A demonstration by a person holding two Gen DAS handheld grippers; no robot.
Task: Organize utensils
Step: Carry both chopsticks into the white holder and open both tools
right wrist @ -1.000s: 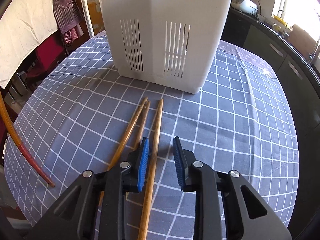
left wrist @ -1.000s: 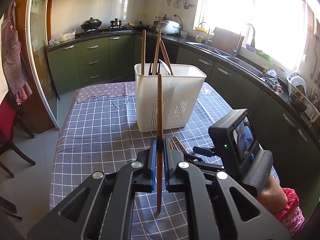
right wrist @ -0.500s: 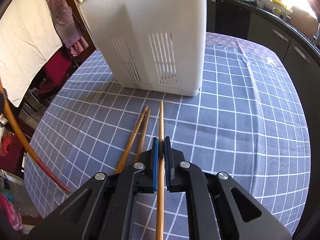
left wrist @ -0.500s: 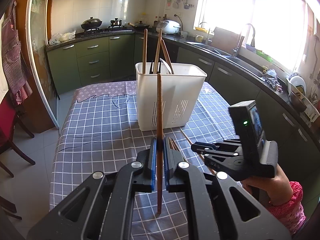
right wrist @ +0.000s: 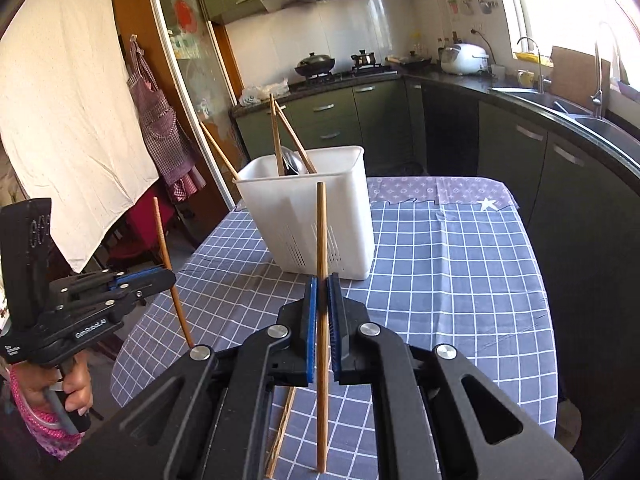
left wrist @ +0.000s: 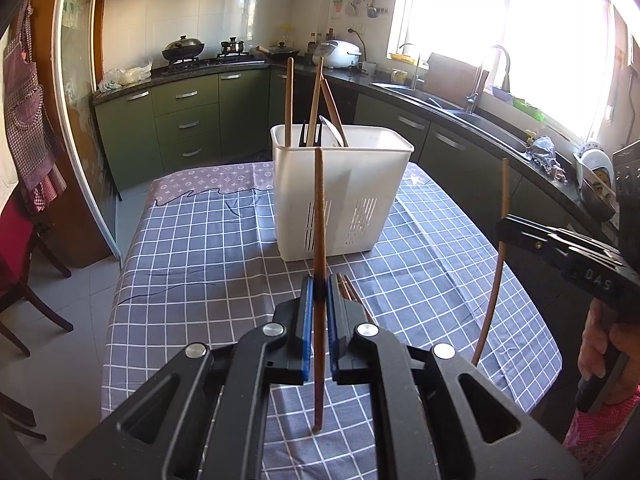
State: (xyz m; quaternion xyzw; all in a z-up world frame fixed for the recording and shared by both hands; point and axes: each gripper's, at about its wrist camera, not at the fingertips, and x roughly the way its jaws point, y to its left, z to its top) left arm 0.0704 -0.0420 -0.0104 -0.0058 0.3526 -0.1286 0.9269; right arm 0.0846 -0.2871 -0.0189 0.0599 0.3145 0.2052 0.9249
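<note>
From the left wrist view, we see our left gripper (left wrist: 318, 292) clamped on a dark brown chopstick (left wrist: 319, 216), held near its lower half so most of its length stands upright above the blue pads (left wrist: 306, 320). We judge that upright hold is meant to let it drop straight down into the white holder (left wrist: 360, 184), which stands farther along the checked tablecloth (left wrist: 200, 248) and already carries several chopsticks (left wrist: 289, 100) and what looks like a spoon leaning at its far left corner. Just beyond the pads, the tips of loose chopsticks (left wrist: 348, 290) lie on the cloth, near side of the holder. At the right, our right gripper (left wrist: 505, 228) pinches a lighter chopstick (left wrist: 500, 256), also roughly vertical and clear of the table.

From the right wrist view, the right gripper (right wrist: 322, 292) is shut on the light chopstick (right wrist: 321, 240), gripped around its middle, its top level with the holder (right wrist: 344, 208) ahead. The holder sits beyond and slightly left, well apart from the stick. Low in the picture, loose chopsticks (right wrist: 282, 428) lie on the tablecloth (right wrist: 440, 272) beneath the gripper. At the left, the left gripper (right wrist: 170, 276) holds its dark chopstick (right wrist: 162, 232) tilted slightly. Both sticks seem ready to be carried over the open top; the remaining ones would follow.
</note>
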